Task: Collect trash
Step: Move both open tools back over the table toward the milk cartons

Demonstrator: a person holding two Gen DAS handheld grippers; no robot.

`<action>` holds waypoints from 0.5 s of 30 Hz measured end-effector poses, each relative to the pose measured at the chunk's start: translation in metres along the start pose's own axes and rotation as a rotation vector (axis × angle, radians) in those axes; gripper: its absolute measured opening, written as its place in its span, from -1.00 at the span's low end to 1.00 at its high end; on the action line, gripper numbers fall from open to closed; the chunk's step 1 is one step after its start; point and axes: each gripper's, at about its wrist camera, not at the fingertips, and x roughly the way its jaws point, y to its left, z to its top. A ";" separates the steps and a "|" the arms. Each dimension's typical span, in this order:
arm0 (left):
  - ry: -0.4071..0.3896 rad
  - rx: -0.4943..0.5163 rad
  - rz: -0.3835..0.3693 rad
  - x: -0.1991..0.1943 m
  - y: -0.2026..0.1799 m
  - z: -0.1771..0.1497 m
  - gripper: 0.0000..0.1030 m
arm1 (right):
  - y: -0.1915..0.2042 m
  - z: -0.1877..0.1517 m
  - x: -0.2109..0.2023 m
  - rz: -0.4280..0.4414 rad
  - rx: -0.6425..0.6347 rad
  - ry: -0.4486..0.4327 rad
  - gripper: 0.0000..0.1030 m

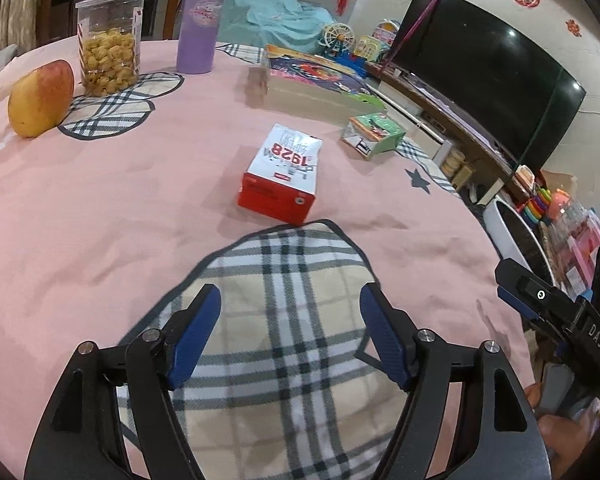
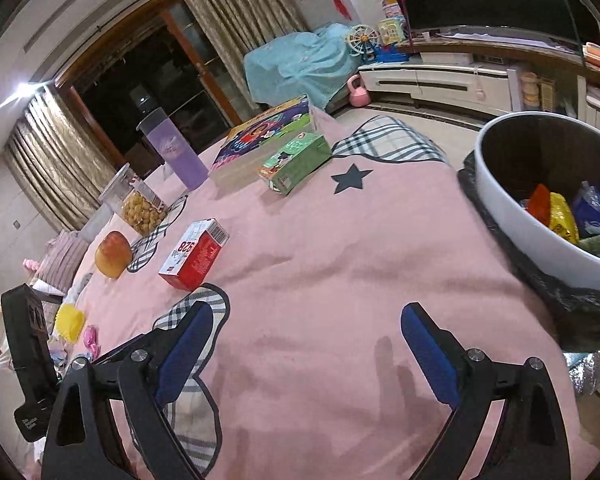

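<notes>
Red-and-white carton (image 1: pixel 280 174) is lying at twelve o'clock ahead of the left gripper (image 1: pixel 289 330), nearer than the right gripper (image 2: pixel 306 354); both are gaping empty.

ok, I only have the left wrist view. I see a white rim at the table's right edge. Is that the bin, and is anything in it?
Observer: Yes, the bin stands beside the table, with a black liner. Wrappers already lie inside: orange, yellow, blue.
Operator: Right tongs holding anything?
Observer: No. The right tongs are open and empty over the pink cloth.
Operator: Any trash I can't see?
Observer: Small yellow and pink bits show left of the red and white box; whether they are trash I cannot tell.
</notes>
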 end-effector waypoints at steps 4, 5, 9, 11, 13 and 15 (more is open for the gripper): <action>0.006 -0.008 0.009 0.005 0.005 0.005 0.52 | 0.002 0.004 0.009 -0.010 -0.013 0.019 0.88; 0.009 -0.009 0.011 0.006 0.006 0.007 0.53 | 0.002 0.006 0.011 -0.011 -0.014 0.022 0.88; 0.018 0.001 0.043 0.017 0.007 0.019 0.56 | 0.003 0.015 0.022 -0.016 -0.014 0.025 0.89; 0.020 0.006 0.054 0.023 0.008 0.026 0.56 | 0.004 0.021 0.029 -0.017 -0.015 0.027 0.89; 0.012 0.006 0.055 0.027 0.009 0.033 0.56 | 0.005 0.027 0.035 -0.019 -0.015 0.025 0.90; 0.015 0.019 0.053 0.034 0.008 0.041 0.56 | 0.005 0.032 0.042 -0.016 -0.011 0.024 0.90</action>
